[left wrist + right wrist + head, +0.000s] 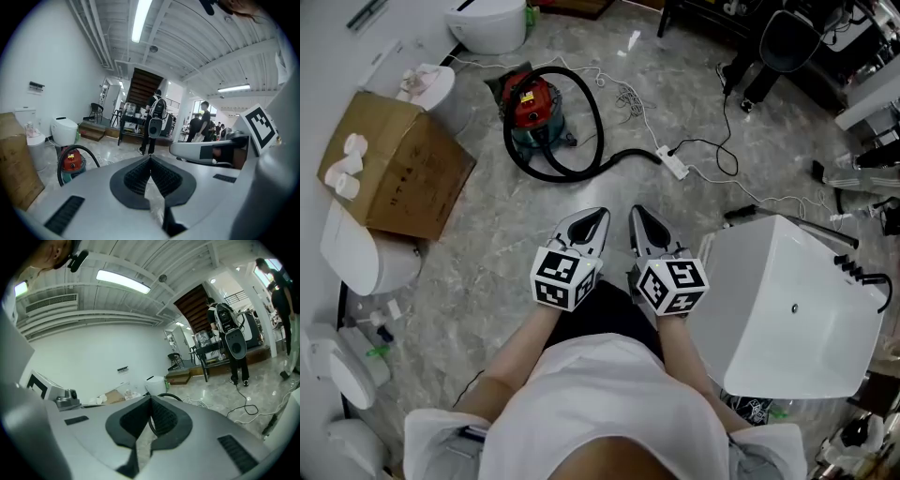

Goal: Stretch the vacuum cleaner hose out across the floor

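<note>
Holding left claw (pixel 600 216) and right claw (pixel 636 213) clenched empty, well apart from red vacuum cleaner (pixel 532 101), with hose (pixel 601 127) looped on floor around that vacuum cleaner, free end trailing to its right, nearer right claw.

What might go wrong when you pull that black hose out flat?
The hose is looped round the vacuum, so a pull may drag or tip the vacuum instead of uncoiling it. Its end lies close to the power strip and thin cords; dragging it could snag them. The left claw and right claw are shut and away from the hose, so they must open first.
</note>
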Demonstrator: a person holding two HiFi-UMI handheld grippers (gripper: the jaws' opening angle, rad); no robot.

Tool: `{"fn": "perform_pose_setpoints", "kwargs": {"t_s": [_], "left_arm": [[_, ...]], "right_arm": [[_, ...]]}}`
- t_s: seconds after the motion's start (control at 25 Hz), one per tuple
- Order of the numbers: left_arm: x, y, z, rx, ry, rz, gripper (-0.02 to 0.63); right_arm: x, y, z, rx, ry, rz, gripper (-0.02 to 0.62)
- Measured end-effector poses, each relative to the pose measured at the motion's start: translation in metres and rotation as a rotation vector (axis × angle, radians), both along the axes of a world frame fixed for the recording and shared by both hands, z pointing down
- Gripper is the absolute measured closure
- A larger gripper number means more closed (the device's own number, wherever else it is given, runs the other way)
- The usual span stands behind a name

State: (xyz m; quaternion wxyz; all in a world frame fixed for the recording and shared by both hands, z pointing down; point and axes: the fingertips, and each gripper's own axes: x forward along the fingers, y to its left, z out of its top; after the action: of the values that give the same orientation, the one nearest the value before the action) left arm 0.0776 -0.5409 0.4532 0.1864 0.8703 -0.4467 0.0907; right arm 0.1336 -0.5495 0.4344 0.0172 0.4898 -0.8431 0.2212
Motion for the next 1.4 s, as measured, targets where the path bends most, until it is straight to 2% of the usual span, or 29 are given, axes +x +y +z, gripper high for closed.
{"fn": "perform_pose_setpoints", "kwargs": {"t_s": [0.36, 0.68, 1.04, 1.4], "left_arm": [[0.004, -0.012, 0.005, -0.022, -0.016, -0.002, 0.601], [0.001, -0.046, 0.020, -0.052, -0.010, -0.014, 0.601], [-0.007, -0.141, 0.026, -0.072, 0.006, -0.011, 0.601], [-0.030, -0.227, 0.024, -0.090, 0.029, 0.009, 0.601]], "right_arm": [[0.026, -0.016, 0.009, -0.036, -0.011, 0.052, 0.581], [0.037, -0.046, 0.027, -0.074, -0.007, 0.075, 0.581], [0.025, -0.140, 0.031, -0.086, 0.006, 0.070, 0.581], [-0.007, -0.225, 0.029, -0.110, -0.009, 0.040, 0.580]]}}
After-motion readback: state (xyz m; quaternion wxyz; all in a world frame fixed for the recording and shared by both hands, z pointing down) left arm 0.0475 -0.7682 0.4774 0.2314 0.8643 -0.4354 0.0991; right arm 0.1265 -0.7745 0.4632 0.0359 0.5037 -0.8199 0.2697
